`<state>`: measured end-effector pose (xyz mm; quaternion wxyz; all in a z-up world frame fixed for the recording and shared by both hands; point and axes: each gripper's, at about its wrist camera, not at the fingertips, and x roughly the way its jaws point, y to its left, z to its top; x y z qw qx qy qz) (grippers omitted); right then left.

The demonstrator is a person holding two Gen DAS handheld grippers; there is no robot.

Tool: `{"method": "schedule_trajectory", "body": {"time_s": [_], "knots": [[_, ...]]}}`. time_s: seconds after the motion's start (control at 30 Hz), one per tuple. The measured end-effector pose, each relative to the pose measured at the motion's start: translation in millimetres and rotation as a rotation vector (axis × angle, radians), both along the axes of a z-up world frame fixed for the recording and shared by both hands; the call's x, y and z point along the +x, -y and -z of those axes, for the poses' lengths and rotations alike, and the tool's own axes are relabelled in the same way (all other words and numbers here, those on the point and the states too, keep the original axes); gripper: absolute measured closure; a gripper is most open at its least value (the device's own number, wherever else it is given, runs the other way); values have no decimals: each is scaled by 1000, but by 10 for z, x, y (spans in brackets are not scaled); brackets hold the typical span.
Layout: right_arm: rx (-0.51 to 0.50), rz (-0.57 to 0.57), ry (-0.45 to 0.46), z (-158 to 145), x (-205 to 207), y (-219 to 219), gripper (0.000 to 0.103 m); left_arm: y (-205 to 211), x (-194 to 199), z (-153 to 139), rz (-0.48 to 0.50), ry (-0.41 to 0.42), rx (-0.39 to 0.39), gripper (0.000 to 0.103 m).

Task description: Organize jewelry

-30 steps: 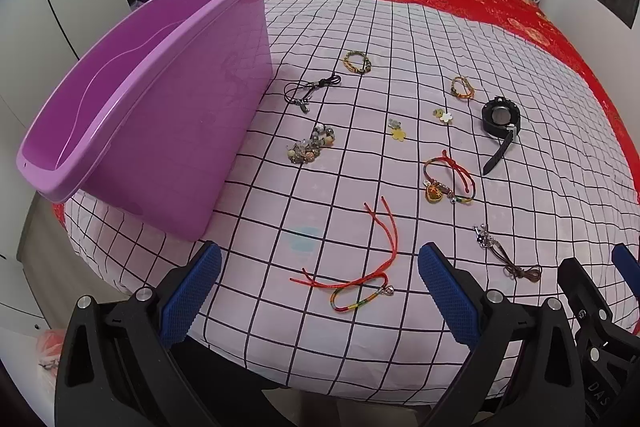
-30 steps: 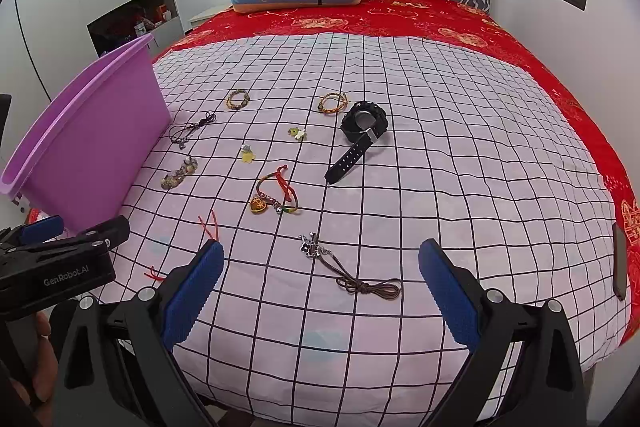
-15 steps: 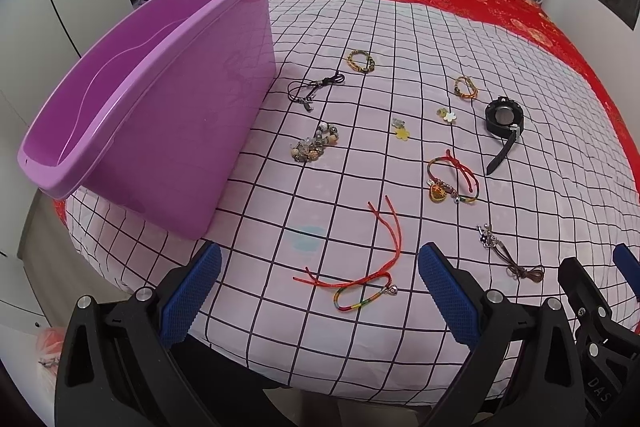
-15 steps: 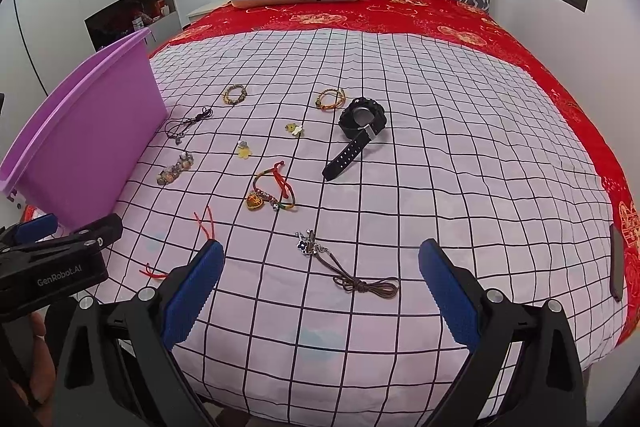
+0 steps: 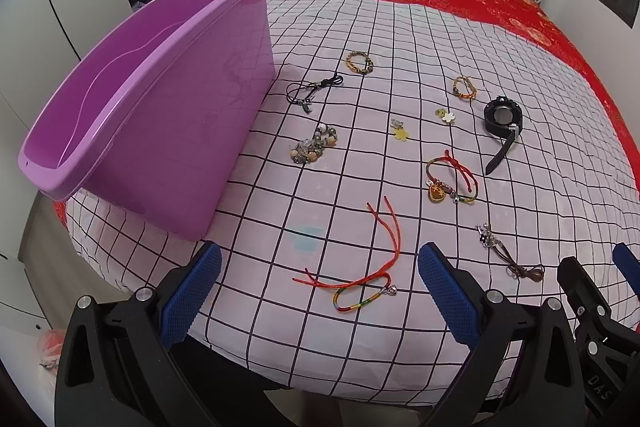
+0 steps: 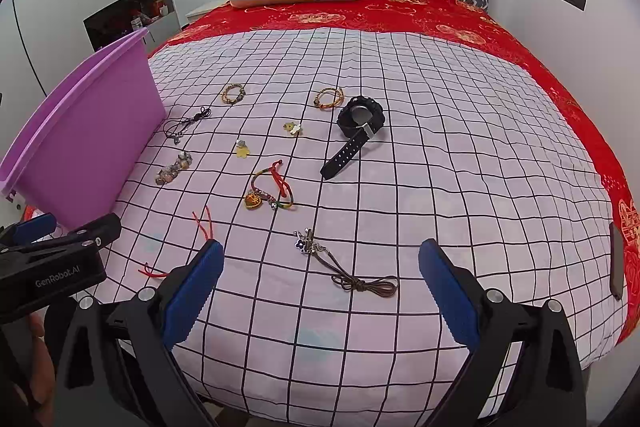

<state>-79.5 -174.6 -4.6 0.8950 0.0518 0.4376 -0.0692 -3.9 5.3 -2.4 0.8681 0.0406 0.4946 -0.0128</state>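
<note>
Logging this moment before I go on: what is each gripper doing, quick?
Left gripper: open, holding nothing, above the bed's near edge.
Right gripper: open, holding nothing.

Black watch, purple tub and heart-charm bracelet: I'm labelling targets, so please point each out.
black watch [image 6: 360, 115], right wrist view, on its round face.
purple tub [image 5: 192, 131], left wrist view, on its outer side wall.
heart-charm bracelet [image 5: 436, 193], left wrist view, on the heart charm.

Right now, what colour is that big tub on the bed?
The tub is purple, plain plastic with no pattern. The left wrist view shows it best.
</note>
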Motion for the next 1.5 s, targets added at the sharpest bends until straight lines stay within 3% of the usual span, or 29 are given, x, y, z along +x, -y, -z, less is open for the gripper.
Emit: {"method": "schedule_trajectory", "body": {"time_s": [1.5], "knots": [[24, 0, -7, 63, 28, 58, 10, 26, 13, 61, 12, -6, -6, 6]]}}
